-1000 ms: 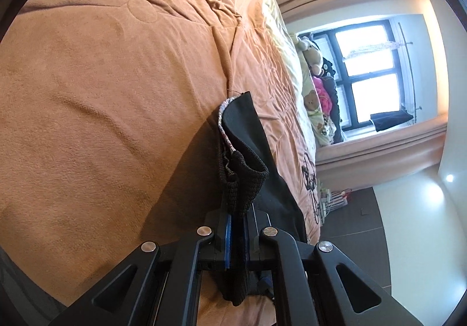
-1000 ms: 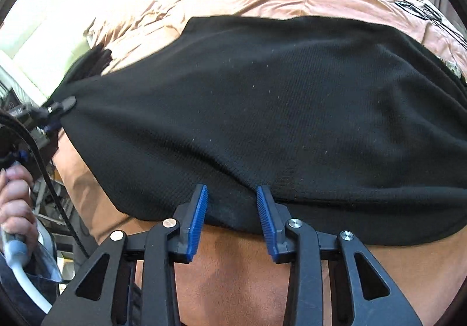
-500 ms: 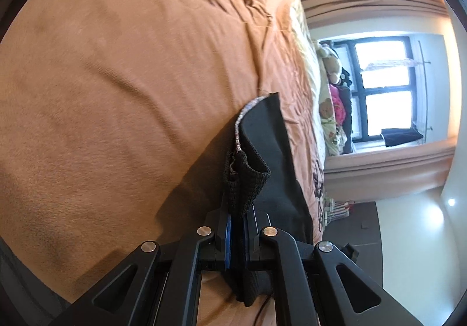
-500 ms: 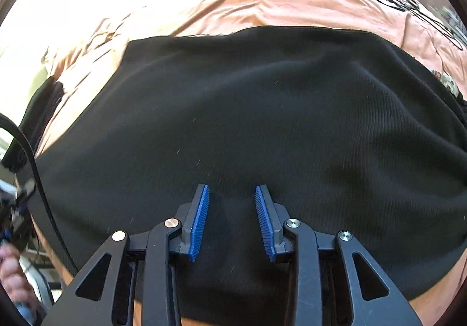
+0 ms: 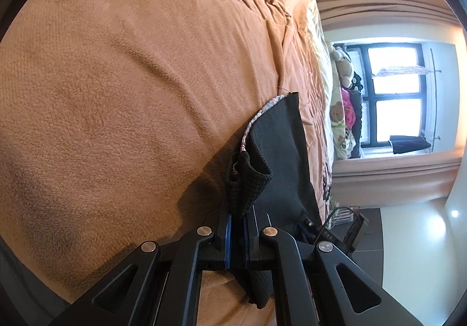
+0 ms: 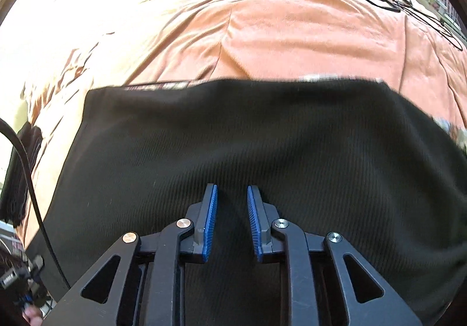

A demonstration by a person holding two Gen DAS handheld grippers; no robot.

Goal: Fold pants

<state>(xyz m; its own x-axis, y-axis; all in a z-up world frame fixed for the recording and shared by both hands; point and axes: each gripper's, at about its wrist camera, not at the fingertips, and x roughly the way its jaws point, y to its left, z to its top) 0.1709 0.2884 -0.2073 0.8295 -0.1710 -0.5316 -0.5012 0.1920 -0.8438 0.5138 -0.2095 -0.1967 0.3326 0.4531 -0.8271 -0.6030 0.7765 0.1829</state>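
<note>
Right wrist view shows one pair of black pants (image 6: 262, 145) spread flat on the orange bedspread (image 6: 292, 34), long axis running side to side, directly under and ahead of the right gripper (image 6: 232, 220), whose jaws are closing with, as far as the blur allows, nothing pinched between them. One left gripper (image 5: 236, 235) is pressed together on a bunched corner of the pants.
</note>
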